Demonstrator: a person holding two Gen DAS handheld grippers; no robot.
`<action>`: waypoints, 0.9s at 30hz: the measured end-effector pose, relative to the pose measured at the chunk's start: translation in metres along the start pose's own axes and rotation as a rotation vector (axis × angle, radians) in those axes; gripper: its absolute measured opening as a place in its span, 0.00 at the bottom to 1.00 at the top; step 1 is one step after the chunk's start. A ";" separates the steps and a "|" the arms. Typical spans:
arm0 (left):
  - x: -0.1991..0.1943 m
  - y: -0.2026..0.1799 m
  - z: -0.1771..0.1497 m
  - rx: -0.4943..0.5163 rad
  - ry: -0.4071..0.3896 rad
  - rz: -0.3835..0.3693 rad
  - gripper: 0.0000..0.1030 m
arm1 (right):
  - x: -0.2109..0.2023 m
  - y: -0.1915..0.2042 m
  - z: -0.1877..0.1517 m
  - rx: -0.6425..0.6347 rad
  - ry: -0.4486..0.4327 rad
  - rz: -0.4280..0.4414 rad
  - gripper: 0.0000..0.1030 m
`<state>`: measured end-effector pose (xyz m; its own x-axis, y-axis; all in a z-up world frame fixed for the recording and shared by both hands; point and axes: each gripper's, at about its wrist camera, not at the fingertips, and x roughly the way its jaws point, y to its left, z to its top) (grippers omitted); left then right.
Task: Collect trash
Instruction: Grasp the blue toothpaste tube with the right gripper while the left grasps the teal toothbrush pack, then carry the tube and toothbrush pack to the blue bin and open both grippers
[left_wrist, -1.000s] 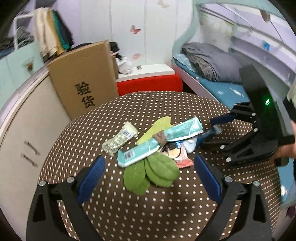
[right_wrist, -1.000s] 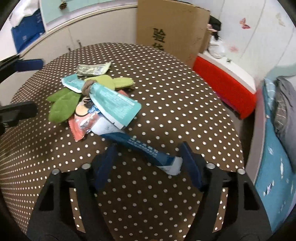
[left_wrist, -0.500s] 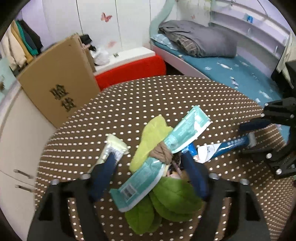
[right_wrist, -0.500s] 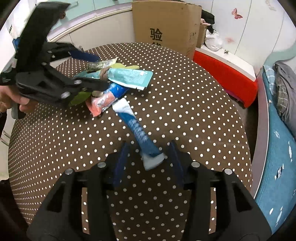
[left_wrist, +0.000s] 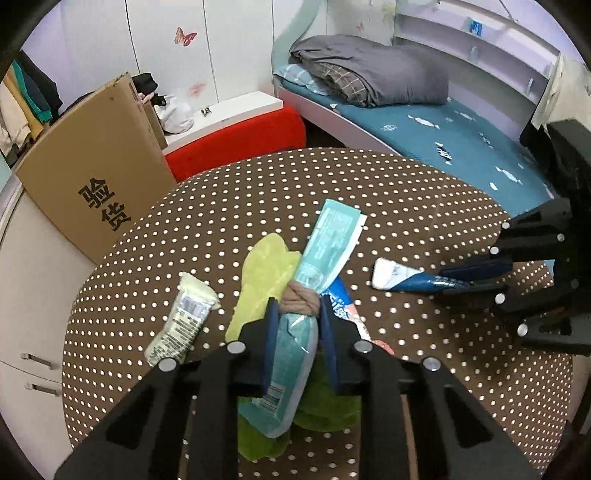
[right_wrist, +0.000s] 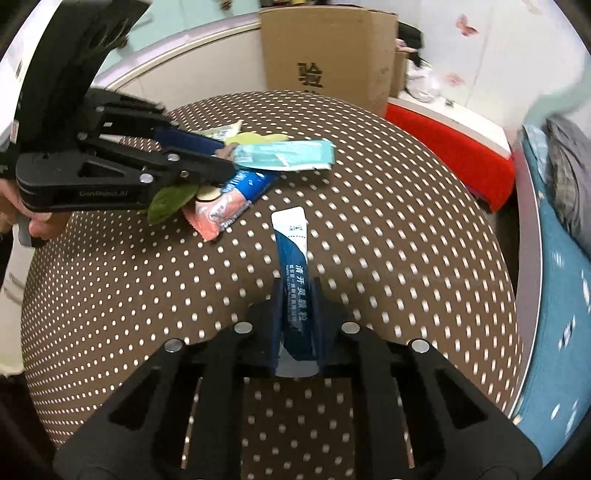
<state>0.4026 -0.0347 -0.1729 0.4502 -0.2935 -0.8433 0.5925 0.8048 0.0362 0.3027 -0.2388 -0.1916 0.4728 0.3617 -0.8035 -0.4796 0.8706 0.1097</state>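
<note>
— What has changed since a second ago?
— Both grippers have come in over the dotted round table and are closing up. The left gripper is closing its jaws around the long teal wrapper, just below a brown knot tied around it; the pads are pressing its sides.

— And the right one?
— The right gripper is clamping its jaws tight on the blue and white sachet, which is lying on the table pointing away.

— Where is the other trash?
— A pale snack wrapper, green leaves and a pink wrapper are lying beside the teal one.
</note>
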 end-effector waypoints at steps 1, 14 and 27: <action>-0.001 -0.002 -0.001 -0.008 -0.003 -0.005 0.21 | -0.005 -0.004 -0.006 0.035 -0.005 -0.006 0.13; -0.045 -0.026 -0.009 -0.137 -0.138 -0.039 0.21 | -0.061 -0.047 -0.040 0.284 -0.156 0.008 0.12; -0.086 -0.074 0.029 -0.203 -0.277 -0.115 0.21 | -0.156 -0.118 -0.048 0.472 -0.398 -0.015 0.12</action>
<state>0.3394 -0.0841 -0.0872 0.5684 -0.4945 -0.6576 0.5180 0.8360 -0.1810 0.2497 -0.4136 -0.1074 0.7604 0.3654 -0.5369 -0.1348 0.8975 0.4199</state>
